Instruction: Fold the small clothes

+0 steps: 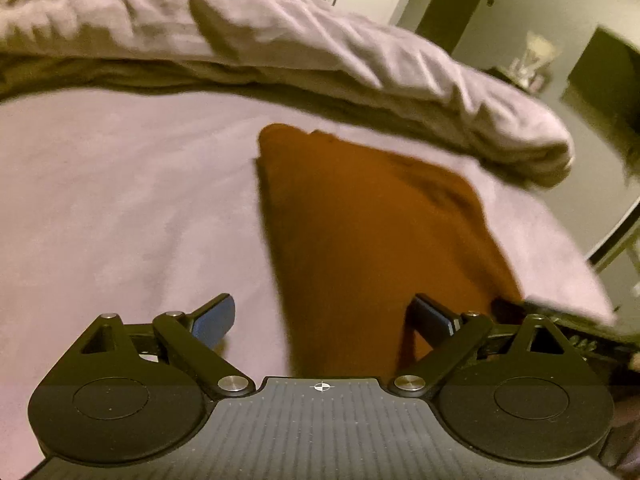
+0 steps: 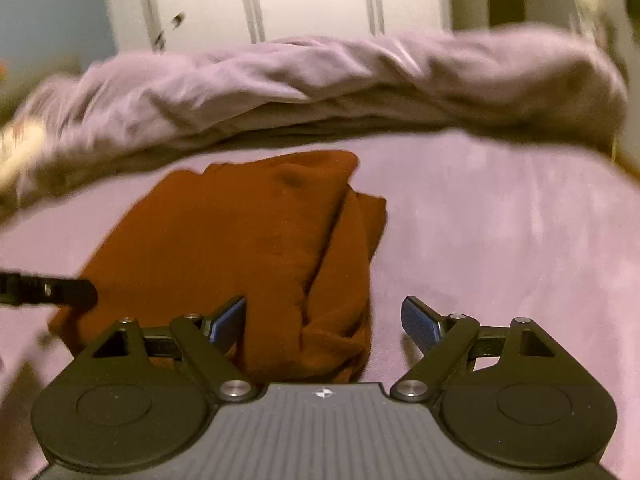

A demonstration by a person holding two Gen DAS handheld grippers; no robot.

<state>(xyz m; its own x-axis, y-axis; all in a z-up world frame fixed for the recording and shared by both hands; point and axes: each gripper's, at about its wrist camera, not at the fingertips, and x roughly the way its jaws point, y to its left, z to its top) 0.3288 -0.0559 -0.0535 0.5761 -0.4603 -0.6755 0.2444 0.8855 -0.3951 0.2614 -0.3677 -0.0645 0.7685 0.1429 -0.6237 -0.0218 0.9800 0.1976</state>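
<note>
Your left black two-finger gripper with blue pads (image 1: pixel 322 320): jaws spread wide, nothing between, pointing forward and down. Your right black gripper with blue pads (image 2: pixel 324 318): jaws equally wide, empty, level beside left.

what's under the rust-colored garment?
The rust-colored garment lies folded on the lilac sheet, which shows all around it. Whatever is directly beneath the fabric is covered.
</note>
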